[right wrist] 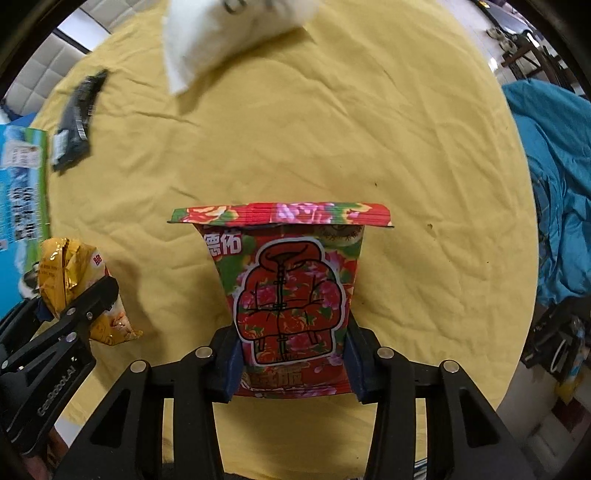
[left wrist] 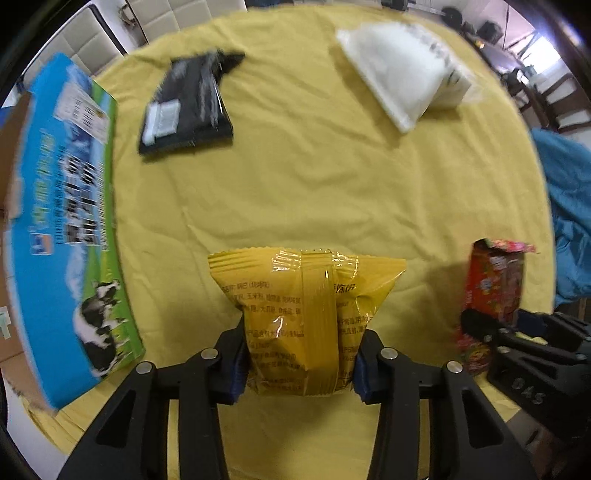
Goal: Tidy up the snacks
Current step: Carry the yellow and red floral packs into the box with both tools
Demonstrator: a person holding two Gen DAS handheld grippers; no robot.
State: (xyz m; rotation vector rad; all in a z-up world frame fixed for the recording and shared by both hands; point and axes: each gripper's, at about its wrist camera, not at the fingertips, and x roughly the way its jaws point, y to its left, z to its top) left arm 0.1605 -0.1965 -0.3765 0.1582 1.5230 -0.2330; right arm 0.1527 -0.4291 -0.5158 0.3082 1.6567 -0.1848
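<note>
Two grips were full: the left gripper (left wrist: 299,365) was clamped on a crinkly yellow foil snack packet (left wrist: 303,314), the right gripper (right wrist: 293,365) on a red flowered snack pouch (right wrist: 291,295), both above the yellow tablecloth (left wrist: 314,177). Carrying seemed underway; next would probably be release into the blue cow-printed carton (left wrist: 70,221).

blue milk carton box (left wrist: 70,221): motion-blurred, print unreadable, left end cropped | white pouch (right wrist: 229,33): top cropped, blurred | black packet (left wrist: 186,105): label smeared
</note>
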